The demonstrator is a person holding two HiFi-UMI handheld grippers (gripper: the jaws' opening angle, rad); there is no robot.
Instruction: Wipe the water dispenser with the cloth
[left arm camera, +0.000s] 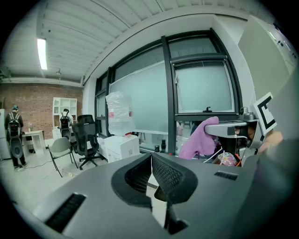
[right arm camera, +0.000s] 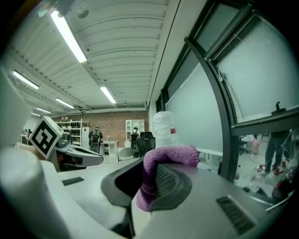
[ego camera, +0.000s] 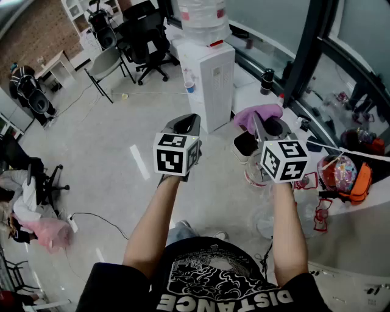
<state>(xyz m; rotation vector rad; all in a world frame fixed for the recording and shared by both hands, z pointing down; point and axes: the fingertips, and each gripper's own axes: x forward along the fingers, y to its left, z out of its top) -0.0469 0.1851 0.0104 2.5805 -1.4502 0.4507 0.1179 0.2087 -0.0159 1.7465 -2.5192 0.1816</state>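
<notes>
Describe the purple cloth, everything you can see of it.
The purple cloth looks like soft, fuzzy microfibre. It is bunched and clamped between the jaws of the right gripper, a fold bulging over one jaw tip. It is held in the air, short of the white water dispenser, touching nothing else.

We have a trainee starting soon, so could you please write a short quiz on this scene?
1. True or false: the right claw grips the purple cloth.
2. Which claw is shut with nothing in it? A) left claw B) right claw
3. Fill in: the clear bottle stands on the white water ____.
Key: 1 true; 2 A; 3 dispenser.
</notes>
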